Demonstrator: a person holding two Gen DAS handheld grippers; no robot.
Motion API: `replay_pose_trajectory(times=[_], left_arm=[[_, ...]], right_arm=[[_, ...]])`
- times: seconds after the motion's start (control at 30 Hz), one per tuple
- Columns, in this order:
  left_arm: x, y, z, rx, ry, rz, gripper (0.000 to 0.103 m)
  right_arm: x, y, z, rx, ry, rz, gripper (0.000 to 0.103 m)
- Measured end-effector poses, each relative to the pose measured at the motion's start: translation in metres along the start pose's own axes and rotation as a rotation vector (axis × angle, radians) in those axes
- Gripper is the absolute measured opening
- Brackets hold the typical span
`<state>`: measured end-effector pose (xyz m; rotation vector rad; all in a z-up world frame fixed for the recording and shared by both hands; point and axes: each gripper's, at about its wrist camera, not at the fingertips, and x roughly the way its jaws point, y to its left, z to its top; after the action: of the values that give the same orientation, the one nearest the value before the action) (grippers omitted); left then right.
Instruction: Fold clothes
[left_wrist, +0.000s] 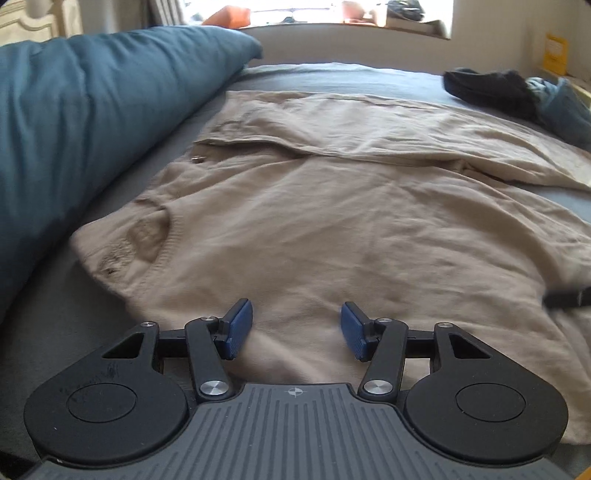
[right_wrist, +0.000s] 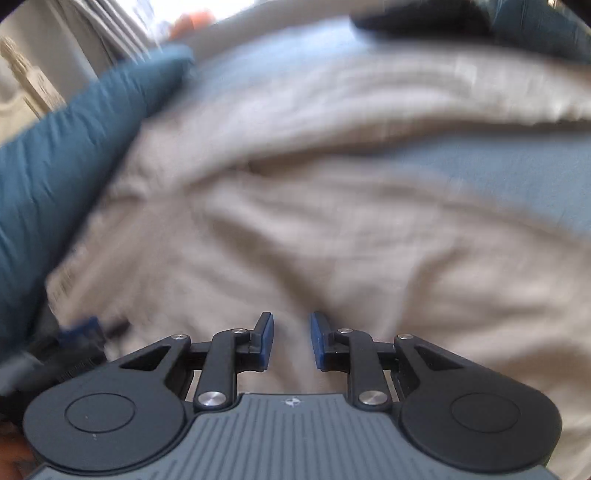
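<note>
Left wrist view: a beige knit sweater (left_wrist: 332, 206) lies spread across the grey-blue bed (left_wrist: 332, 75), its neckline toward the teal duvet (left_wrist: 92, 110), with 1 sleeve folded across the far part. A dark garment (left_wrist: 491, 90) sits well apart at the far corner. The left hand-held gripper (left_wrist: 296, 329) hangs over the near edge of the sweater, jaws apart and empty.

Right wrist view: blurred, but the same sweater (right_wrist: 295, 229) fills the frame. The right hand-held gripper (right_wrist: 291, 340) has its jaws narrowly apart with only fabric seen beyond them, nothing pinched.

The knit looks soft, light and limp; it will likely sag and crease, so pinching it at the shoulder seam and hem edge seems best.
</note>
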<state>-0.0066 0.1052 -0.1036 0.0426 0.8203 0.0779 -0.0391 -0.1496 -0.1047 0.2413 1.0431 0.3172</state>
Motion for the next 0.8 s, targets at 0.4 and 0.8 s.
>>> replay_pose_trajectory(times=[0.4,0.8], left_arm=[[0.006,0.033,0.007,-0.036,-0.036,0.072,0.053],[0.017,0.069,0.015,-0.134,-0.044,0.066,0.052]], right_arm=[[0.012,0.016,0.041,-0.072,-0.056,0.061,0.024],[0.000,0.051,0.023,-0.207,0.050,0.184,0.022]])
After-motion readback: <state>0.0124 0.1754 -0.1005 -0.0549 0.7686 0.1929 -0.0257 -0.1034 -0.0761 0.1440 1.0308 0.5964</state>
